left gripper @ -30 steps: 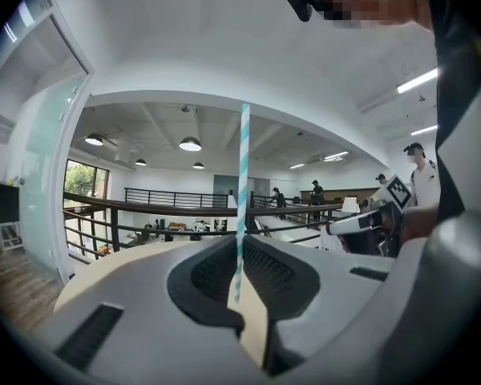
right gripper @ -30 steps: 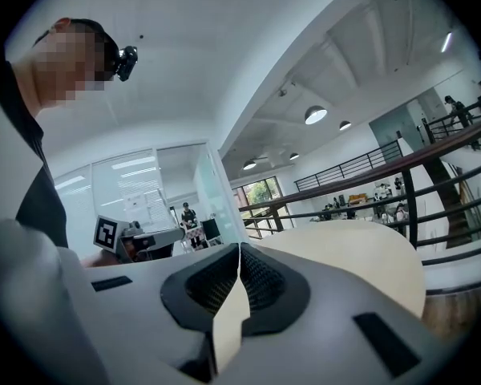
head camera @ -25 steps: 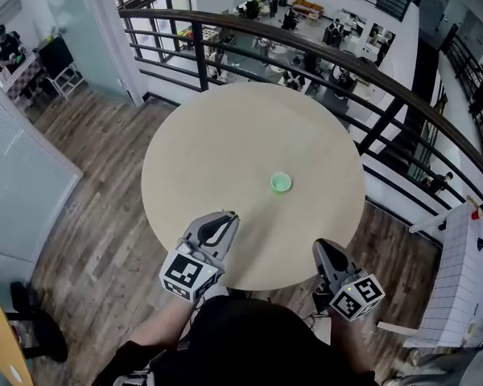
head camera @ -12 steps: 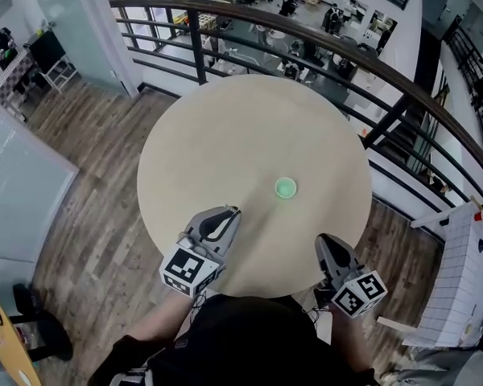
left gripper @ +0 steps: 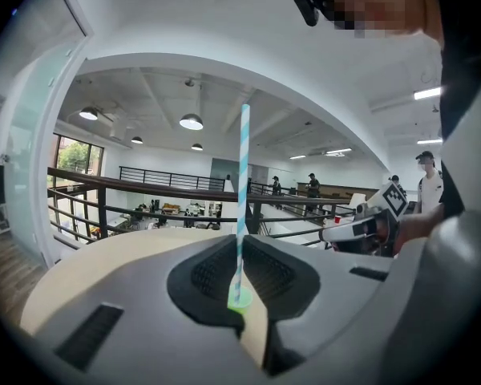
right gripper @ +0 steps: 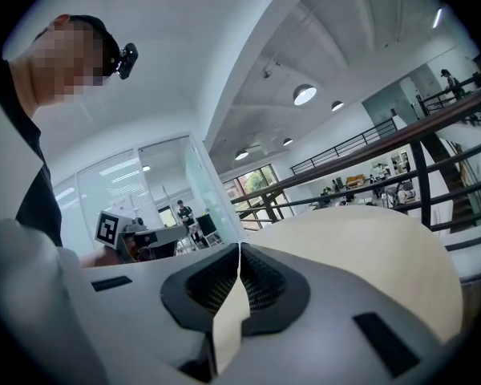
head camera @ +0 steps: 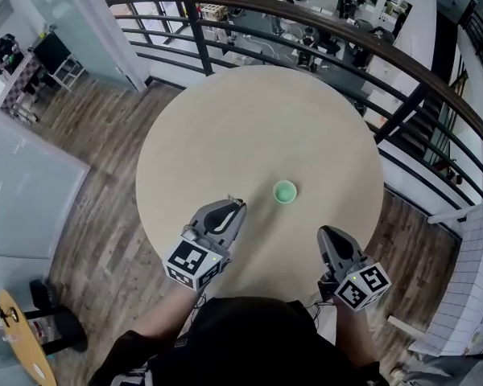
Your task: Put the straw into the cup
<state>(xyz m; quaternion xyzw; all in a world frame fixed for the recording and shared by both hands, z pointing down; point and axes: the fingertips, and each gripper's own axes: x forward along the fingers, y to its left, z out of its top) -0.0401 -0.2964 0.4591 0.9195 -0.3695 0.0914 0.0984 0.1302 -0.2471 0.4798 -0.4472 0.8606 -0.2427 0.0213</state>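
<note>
Holding straw (left gripper: 242, 191) upright, left hand-held gripper (head camera: 228, 209) nearly level, cup (head camera: 284, 191) ahead

Round pale table (head camera: 225, 127) at frame centre. Dark curved railing (head camera: 348, 21) along the top and right. Wood-plank floor (head camera: 97, 223) on the left. Small yellow round stand (head camera: 26, 351) in the lower left corner.

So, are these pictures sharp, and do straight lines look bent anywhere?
Head view: sharp, even daylight, the railing looks bowed. Left gripper view: strong fisheye with dark corners, yet the straw is crisp. Right gripper view: same fisheye, the table is sharp.
</note>
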